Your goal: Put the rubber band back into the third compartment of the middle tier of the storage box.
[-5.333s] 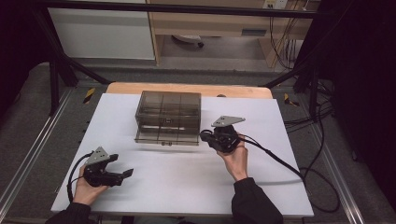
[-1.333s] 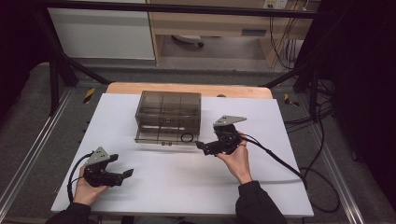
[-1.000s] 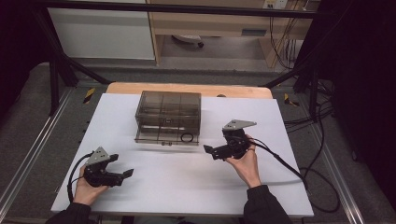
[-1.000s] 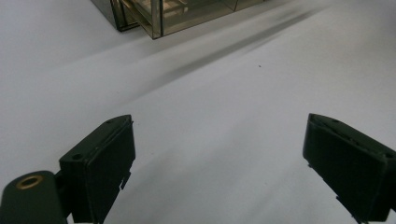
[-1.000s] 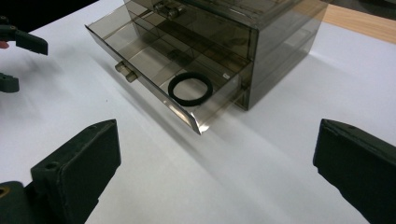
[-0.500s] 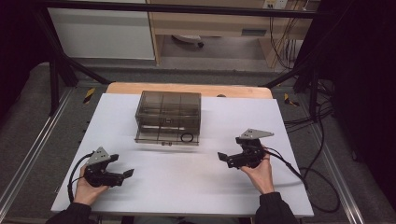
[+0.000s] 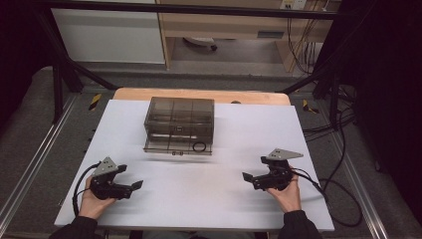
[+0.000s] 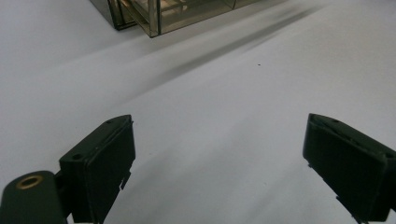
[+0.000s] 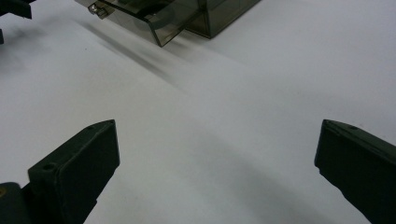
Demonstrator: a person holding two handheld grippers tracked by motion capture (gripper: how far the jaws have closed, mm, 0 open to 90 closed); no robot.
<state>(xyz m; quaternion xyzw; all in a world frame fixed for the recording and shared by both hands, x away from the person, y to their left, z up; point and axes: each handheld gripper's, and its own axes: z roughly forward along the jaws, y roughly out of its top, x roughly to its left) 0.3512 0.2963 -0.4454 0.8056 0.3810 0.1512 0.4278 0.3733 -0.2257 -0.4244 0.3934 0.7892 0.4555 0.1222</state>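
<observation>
Left tongs [image 7: 130,184] and right tongs [image 7: 250,178]: jaws apart, empty, on near worktop [image 7: 209,199]; smoked drawer box [image 7: 180,124] far, black ring [image 7: 199,147] in drawer

The smoky plastic box [image 7: 179,124] is see-through but dark, so what's in the back compartments is anyone's guess from the high view. There's a small black ring [image 7: 199,147] in the pulled-out drawer [image 7: 176,145], too tiny to say what it is. In the left gripper view the box [image 8: 154,14] gets chopped off by the top edge, just a corner left. Same in the right gripper view: the drawer [image 9: 149,21] runs off the top, and the ring inside is a blurry curve. Both gripper views cut their own jaws at the bottom, and the right-hand jaw in each runs off the side too.
</observation>
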